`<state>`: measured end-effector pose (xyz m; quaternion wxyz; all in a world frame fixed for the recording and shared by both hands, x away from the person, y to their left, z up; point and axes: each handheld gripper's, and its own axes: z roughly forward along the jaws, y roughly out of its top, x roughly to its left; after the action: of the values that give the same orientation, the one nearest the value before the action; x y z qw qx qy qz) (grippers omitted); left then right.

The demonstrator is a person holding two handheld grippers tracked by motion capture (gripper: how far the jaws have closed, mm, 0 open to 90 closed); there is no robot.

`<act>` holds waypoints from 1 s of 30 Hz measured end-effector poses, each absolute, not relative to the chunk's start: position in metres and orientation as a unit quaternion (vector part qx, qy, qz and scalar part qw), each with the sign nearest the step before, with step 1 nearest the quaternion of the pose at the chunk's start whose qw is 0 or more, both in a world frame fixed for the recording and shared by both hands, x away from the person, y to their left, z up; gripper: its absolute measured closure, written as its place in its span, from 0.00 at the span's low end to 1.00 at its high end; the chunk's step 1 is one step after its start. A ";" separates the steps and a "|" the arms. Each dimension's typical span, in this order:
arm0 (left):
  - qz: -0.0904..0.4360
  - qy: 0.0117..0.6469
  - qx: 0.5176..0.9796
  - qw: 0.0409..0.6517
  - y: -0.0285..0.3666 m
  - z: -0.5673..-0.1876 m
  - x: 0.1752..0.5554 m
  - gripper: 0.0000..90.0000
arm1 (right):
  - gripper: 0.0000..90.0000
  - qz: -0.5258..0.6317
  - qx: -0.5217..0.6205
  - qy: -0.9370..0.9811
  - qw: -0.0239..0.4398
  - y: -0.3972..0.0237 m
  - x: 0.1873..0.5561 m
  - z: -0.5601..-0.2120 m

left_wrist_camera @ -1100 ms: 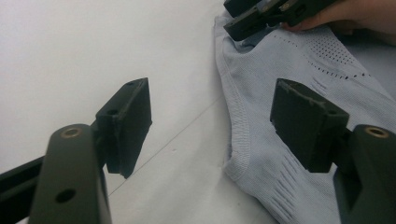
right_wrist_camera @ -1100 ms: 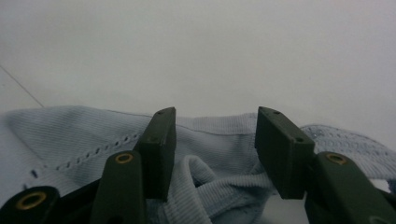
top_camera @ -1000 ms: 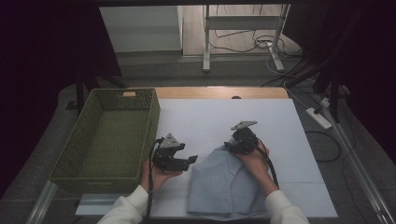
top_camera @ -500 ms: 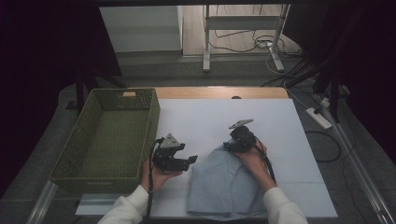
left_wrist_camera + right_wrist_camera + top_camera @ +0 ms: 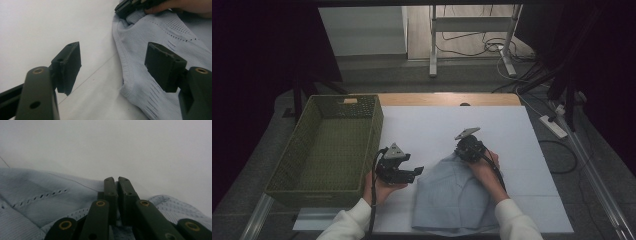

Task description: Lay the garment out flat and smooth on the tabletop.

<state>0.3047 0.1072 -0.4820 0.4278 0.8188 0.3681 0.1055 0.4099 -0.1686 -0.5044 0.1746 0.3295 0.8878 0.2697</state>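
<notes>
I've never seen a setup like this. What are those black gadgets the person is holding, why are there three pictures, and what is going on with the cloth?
A person sits at a white table with a hand-held tool in each hand: a gripper with two black jaws that open and close like tongs. The wide picture comes from a camera fixed above the table. The other two come from small cameras riding on the tools, looking along their jaws.

On the table lies a pale blue knitted garment, and a green basket stands at the left.

The right gripper has just been closing its jaws, and they now pinch the far edge of the garment. The left gripper hovers beside the garment's near-left edge with its jaws apart, holding nothing.
</notes>
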 end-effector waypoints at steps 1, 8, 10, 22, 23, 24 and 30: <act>0.106 0.368 0.819 0.428 0.107 -0.482 0.305 0.33 | 0.95 0.273 0.327 0.888 0.176 -0.169 0.410 -0.501; 0.107 0.369 0.817 0.430 0.108 -0.481 0.305 0.33 | 0.95 0.323 0.297 0.875 0.205 -0.157 0.401 -0.478; 0.107 0.370 0.816 0.430 0.109 -0.481 0.305 0.33 | 0.95 0.336 0.288 0.872 0.211 -0.152 0.399 -0.471; 0.109 0.374 0.812 0.435 0.112 -0.479 0.305 0.33 | 0.95 0.391 0.259 0.860 0.201 -0.113 0.412 -0.459; 0.110 0.374 0.811 0.435 0.112 -0.479 0.305 0.33 | 0.95 0.395 0.259 0.859 0.196 -0.109 0.415 -0.459; 0.110 0.375 0.811 0.436 0.112 -0.479 0.305 0.33 | 0.95 0.400 0.259 0.857 0.195 -0.105 0.417 -0.458; 0.109 0.375 0.811 0.435 0.113 -0.479 0.306 0.33 | 0.91 0.394 0.254 0.866 0.175 -0.086 0.422 -0.465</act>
<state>0.3055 0.1129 -0.4793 0.4354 0.8112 0.3751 0.1087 0.4224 -0.0855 -0.4650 0.1750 0.2539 0.8657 0.3943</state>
